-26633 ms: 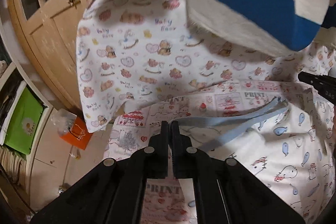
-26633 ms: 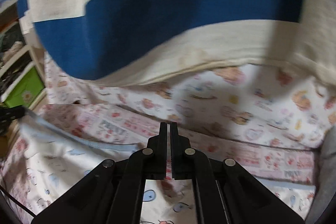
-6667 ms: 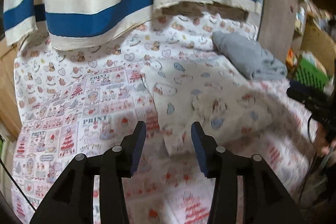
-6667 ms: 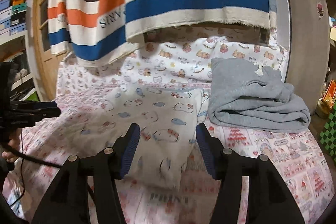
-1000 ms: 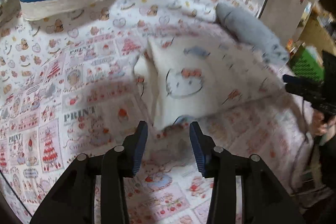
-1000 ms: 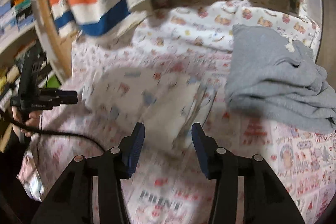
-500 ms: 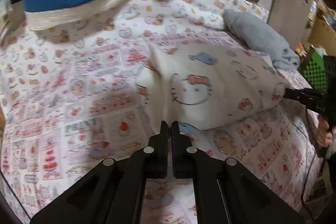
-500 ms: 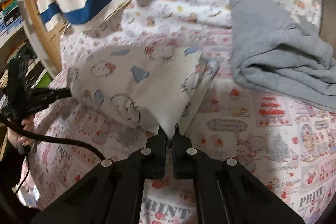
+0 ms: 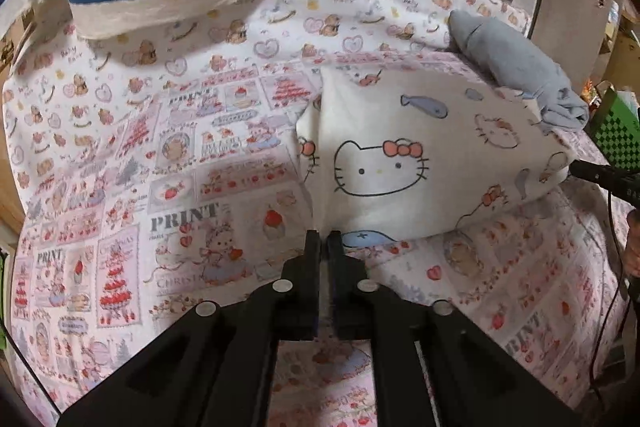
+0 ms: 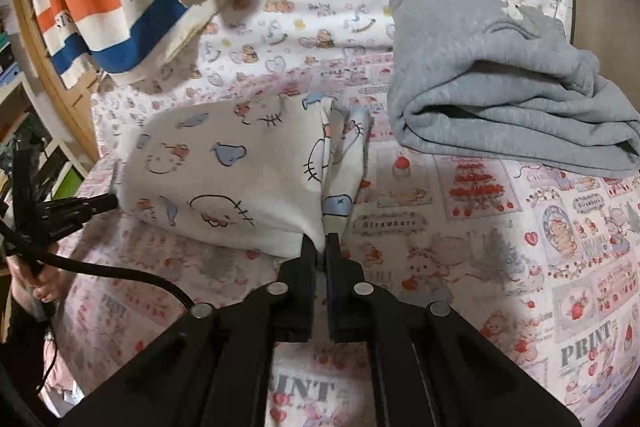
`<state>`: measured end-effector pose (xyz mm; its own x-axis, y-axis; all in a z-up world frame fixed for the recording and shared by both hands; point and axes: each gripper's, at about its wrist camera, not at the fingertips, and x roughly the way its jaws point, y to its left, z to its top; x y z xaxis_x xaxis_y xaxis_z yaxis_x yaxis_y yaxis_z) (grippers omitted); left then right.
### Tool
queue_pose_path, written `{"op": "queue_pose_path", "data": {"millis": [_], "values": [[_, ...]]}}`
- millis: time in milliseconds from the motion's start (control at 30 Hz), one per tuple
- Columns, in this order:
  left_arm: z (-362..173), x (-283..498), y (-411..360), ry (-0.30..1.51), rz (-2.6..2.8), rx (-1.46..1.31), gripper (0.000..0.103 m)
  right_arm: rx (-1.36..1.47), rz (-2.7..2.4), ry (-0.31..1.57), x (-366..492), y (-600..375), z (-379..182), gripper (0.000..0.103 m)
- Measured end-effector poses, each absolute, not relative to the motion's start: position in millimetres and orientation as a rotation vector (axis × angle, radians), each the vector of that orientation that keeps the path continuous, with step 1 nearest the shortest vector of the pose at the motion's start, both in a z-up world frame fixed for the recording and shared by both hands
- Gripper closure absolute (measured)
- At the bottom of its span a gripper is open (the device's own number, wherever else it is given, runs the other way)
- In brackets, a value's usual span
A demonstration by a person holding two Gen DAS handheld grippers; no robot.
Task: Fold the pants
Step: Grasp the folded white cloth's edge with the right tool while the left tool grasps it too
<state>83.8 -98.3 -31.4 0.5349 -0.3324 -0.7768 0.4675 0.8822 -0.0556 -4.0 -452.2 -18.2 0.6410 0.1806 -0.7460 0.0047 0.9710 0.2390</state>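
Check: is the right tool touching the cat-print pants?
Touching. In the right wrist view the right tool is shut on the near corner of the cat-print pants, and the cloth runs down between its fingers.

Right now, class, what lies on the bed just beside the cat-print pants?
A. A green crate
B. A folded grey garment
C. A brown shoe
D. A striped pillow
B: a folded grey garment rests on the patterned bedsheet, next to the cat-print pants that both tools pinch.
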Motion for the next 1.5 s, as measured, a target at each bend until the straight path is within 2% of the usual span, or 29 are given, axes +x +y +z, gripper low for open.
{"op": "queue_pose_path", "data": {"millis": [33,133,333,367,400,467,633,767,867,933,967,1000,1100,1300,1500], "values": [[-28.2,84.0,-96.4,0.888,-0.479,0.162,0.095,0.231,0.097,0.868,-5.6,-456.2,-14.0,0.1],[-18.4,86.0,-91.3,0.876,-0.471,0.162,0.089,0.297,0.089,0.869,-6.6,-471.7,-4.5,0.091],[8.1,102.6,-90.1,0.81,-0.468,0.141,0.071,0.321,0.12,0.805,9.8,-480.9,15.9,0.09],[13.6,109.2,-91.8,0.795,-0.483,0.129,0.067,0.333,0.143,0.807,17.8,-480.4,17.4,0.088],[17.0,115.7,-93.4,0.786,-0.499,0.119,0.064,0.346,0.161,0.813,25.1,-478.9,17.7,0.08],[20.0,135.5,-97.0,0.807,-0.532,0.079,0.063,0.367,0.201,0.826,42.8,-474.4,16.4,0.072],[18.4,175.7,-106.9,0.85,-0.583,-0.002,0.063,0.374,0.215,0.886,81.6,-468.1,5.2,0.072],[0.9,197.5,-116.4,0.988,-0.615,-0.049,0.063,0.384,0.204,0.948,98.8,-471.1,-10.5,0.072],[-9.0,202.0,-127.6,1.005,-0.602,-0.006,0.065,0.397,0.231,0.966,105.6,-471.2,-19.2,0.072],[-12.8,204.4,-131.8,1.01,-0.618,-0.024,0.1,0.411,0.234,0.983,112.9,-471.4,-23.6,0.073],[-12.7,206.2,-132.6,1.008,-0.617,-0.029,0.101,0.426,0.241,0.986,116.2,-472.3,-24.8,0.08],[-10.1,207.5,-132.0,0.987,-0.599,-0.031,0.101,0.436,0.259,0.984,118.9,-473.1,-25.1,0.092],[4.0,208.3,-132.1,0.927,-0.596,-0.021,0.101,0.447,0.226,0.936,122.3,-480.7,-18.5,0.099],[15.6,213.6,-130.6,0.884,-0.579,-0.015,0.1,0.413,0.158,0.857,121.1,-486.2,2.1,0.1],[-23.2,223.9,-129.0,0.981,-0.509,0.029,0.1,0.359,0.074,0.934,129.4,-491.7,-20.9,0.103]]}}
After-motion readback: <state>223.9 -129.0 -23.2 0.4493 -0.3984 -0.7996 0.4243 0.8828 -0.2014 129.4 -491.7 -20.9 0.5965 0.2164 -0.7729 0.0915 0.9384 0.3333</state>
